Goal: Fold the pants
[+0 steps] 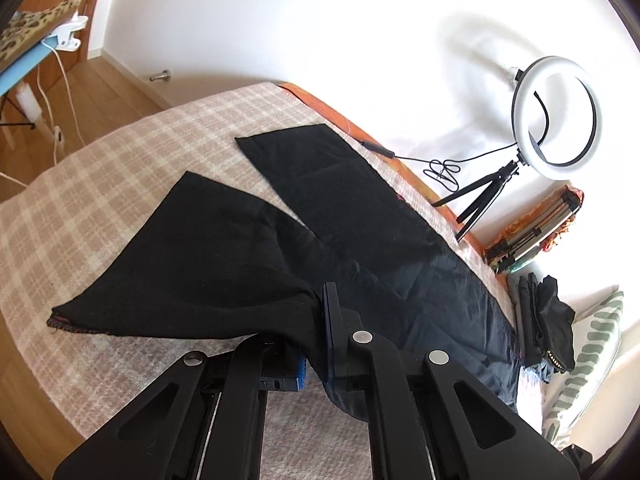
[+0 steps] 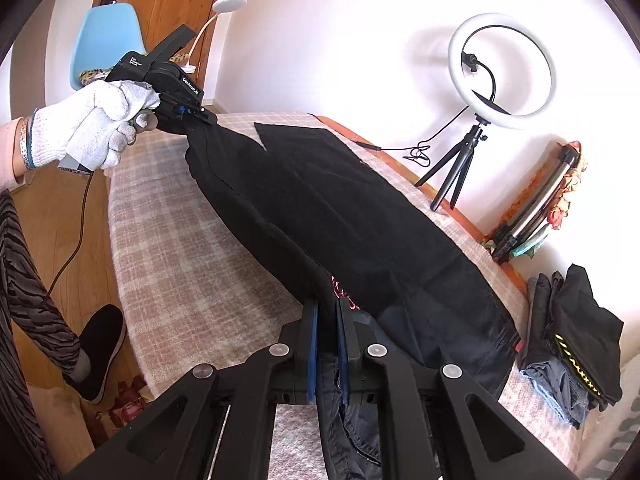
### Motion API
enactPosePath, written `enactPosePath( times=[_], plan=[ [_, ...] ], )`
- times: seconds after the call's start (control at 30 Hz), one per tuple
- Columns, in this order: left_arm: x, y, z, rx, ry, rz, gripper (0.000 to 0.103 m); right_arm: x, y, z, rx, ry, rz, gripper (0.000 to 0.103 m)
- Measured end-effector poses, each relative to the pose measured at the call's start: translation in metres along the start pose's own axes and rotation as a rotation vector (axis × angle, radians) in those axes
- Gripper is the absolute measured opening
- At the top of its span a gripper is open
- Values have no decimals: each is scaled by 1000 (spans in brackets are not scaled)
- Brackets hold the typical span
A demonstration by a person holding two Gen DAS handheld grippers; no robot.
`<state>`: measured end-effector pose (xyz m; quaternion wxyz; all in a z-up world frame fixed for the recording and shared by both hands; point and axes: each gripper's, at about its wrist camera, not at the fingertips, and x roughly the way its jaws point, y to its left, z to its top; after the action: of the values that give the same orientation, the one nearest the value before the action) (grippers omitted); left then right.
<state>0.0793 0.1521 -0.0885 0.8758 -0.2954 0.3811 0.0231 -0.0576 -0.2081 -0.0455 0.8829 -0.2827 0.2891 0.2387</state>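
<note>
Black pants [image 1: 352, 208] lie on a plaid-covered bed [image 1: 120, 184]. One leg lies flat toward the far edge. The other leg is lifted by its outer side. My left gripper [image 1: 316, 320] is shut on the near leg's fabric, which drapes over its left finger. My right gripper [image 2: 327, 320] is shut on the pants [image 2: 352, 216] near the waist, cloth pinched between its blue pads. In the right wrist view the left gripper [image 2: 204, 118], held by a white-gloved hand, pulls the leg edge up and taut at the far left.
A ring light on a tripod [image 1: 556, 120] stands by the wall at the bed's far edge, its cable [image 1: 440, 168] beside it. A pile of dark folded clothes [image 2: 576, 344] sits at the right. A blue chair [image 2: 104, 40] and wooden floor are left.
</note>
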Motion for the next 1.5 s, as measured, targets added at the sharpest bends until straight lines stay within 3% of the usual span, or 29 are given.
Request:
enactPosePath(
  times=[0.23,0.43,0.7,0.9,1.0,1.03,1.13,1.23,1.37,1.43,1.5],
  plan=[
    [12,-52,35,79,-117,17,5,17,-63,40,-7,-10,-59,6],
    [62,-96,70,113,-122,44,4,69,-116,57,1,46,-103,6],
    [148,-135,94,217,-48,155,4,160,-178,55,18,171,-89,6],
    [194,-136,98,228,21,207,4,220,-210,48,67,264,11,7],
    [210,-137,99,245,55,228,4,236,-229,47,149,282,44,24],
    [213,-138,100,249,65,233,5,235,-235,47,176,273,39,37],
    [218,-139,104,244,94,232,8,209,-245,43,272,205,37,60],
    [220,-145,106,282,90,248,11,167,-266,30,369,152,-24,68],
    [226,-143,109,284,111,254,12,101,-282,-3,514,110,-7,72],
    [227,-142,110,270,120,239,15,78,-276,-25,567,110,22,82],
    [227,-141,111,268,144,224,30,70,-267,-47,609,155,1,84]
  ],
)
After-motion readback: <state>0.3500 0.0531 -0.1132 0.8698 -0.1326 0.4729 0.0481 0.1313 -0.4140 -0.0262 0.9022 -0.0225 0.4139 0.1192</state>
